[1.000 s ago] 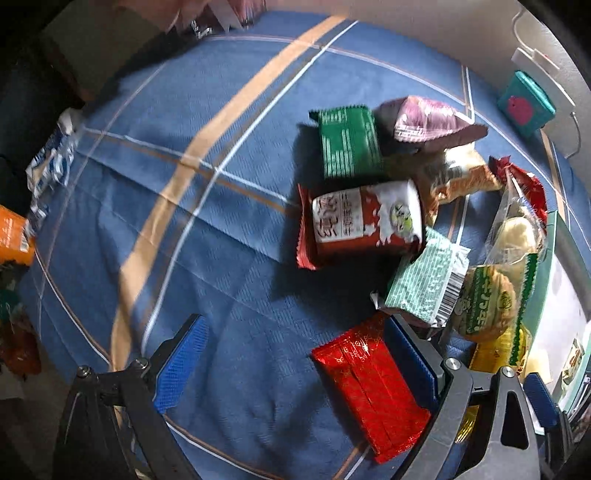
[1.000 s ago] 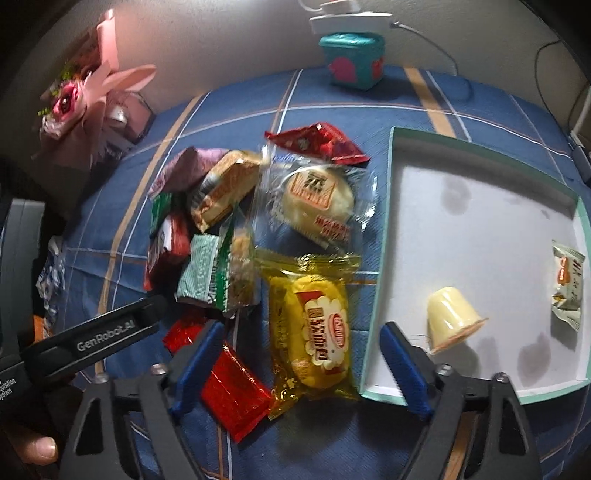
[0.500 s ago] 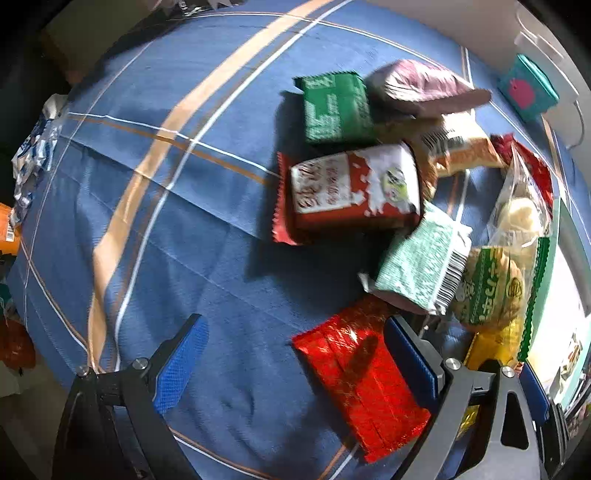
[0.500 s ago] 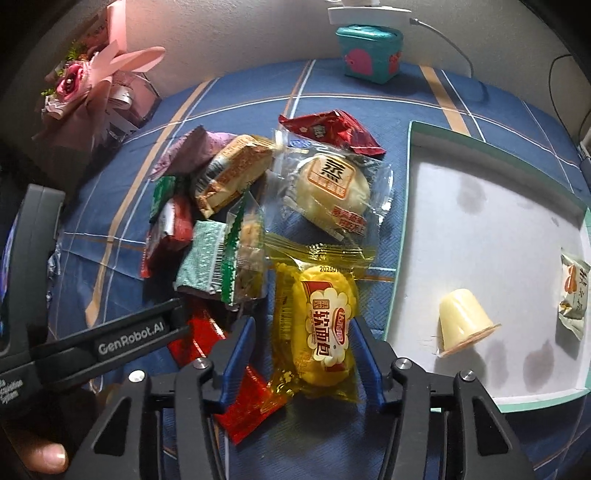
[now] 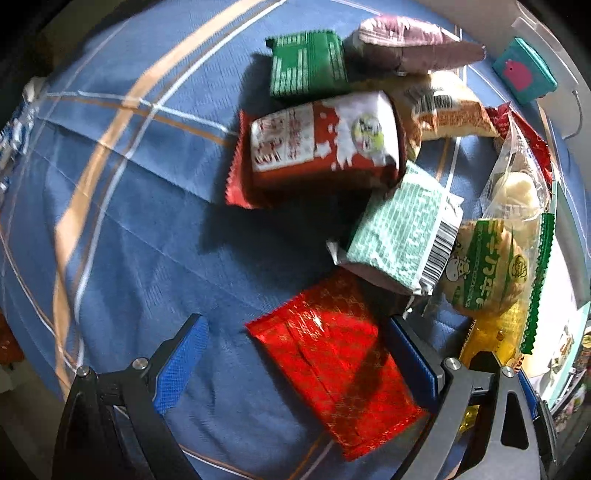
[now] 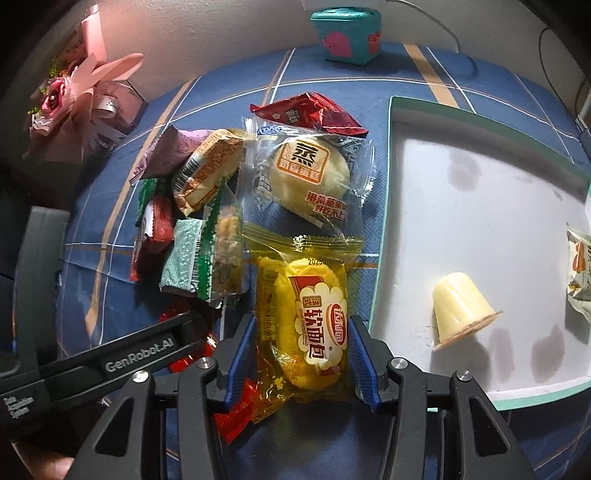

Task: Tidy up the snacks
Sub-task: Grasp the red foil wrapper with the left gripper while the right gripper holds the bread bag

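A yellow bread packet (image 6: pixel 314 295) lies on the blue cloth just left of the white tray (image 6: pixel 386 221). My right gripper (image 6: pixel 303 321) is closing on it, both blue pads against the wrapper's sides. In the left wrist view, a red foil packet (image 5: pixel 332 362) lies flat between the wide-open fingers of my left gripper (image 5: pixel 295 325). Its right pad sits close to the packet's edge and the left pad stands well off. From the right wrist view, the left gripper's black arm (image 6: pixel 140 358) reaches in over that red packet (image 6: pixel 236 410).
A pile of snacks fills the cloth: a clear-wrapped steamed cake (image 6: pixel 310 173), a mint-green packet (image 5: pixel 402 236), a red-and-white packet (image 5: pixel 321 140) and a dark green one (image 5: pixel 306 66). The tray holds a jelly cup (image 6: pixel 460 310) and a small packet (image 6: pixel 580 269). A teal box (image 6: pixel 347 33) stands by the wall.
The right jaws have narrowed from wide apart to touching the yellow bread packet. The left gripper has sunk toward the red foil packet, still wide open.
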Available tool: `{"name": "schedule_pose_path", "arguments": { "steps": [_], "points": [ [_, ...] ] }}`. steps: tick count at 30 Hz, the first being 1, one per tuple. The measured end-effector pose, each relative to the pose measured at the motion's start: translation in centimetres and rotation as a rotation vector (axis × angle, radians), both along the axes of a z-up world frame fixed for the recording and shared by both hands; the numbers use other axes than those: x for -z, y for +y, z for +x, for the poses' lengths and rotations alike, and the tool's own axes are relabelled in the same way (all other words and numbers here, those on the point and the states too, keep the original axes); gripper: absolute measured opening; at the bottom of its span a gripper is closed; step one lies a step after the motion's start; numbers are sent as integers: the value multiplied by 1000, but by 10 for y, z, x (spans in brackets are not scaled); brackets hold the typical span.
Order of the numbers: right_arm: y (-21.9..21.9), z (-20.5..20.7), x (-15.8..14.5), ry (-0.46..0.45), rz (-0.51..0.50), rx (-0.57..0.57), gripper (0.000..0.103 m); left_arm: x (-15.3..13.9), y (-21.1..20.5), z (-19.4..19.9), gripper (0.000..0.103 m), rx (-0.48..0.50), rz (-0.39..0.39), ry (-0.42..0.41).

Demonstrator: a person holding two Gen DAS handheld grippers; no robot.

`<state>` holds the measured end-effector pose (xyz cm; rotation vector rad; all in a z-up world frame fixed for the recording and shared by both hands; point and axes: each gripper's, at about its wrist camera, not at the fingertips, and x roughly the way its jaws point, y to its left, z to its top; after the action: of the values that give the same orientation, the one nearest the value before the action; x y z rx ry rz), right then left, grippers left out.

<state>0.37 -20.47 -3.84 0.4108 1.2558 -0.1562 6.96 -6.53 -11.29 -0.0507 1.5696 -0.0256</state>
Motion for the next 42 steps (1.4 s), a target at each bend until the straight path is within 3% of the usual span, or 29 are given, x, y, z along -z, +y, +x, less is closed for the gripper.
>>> {"name": "schedule_pose_path", "arguments": {
  "steps": [12,27,30,34,42],
  "points": [
    [0,-9,-4,3,15,-9,52,6,-8,-22,96,22,21,3],
    [-7,-13,-16,-37,64,-12,51,7,11,-54,95,-2,-3,-2],
    [-4,-12,-15,-33,68,-17,51,6,0,-52,83,6,-20,3],
    [0,-8,-9,-22,60,-18,51,6,-8,-51,81,25,-1,-8],
    [-4,-9,-5,-14,67,-8,51,-7,-22,-47,62,55,-1,-83]
  ]
}}
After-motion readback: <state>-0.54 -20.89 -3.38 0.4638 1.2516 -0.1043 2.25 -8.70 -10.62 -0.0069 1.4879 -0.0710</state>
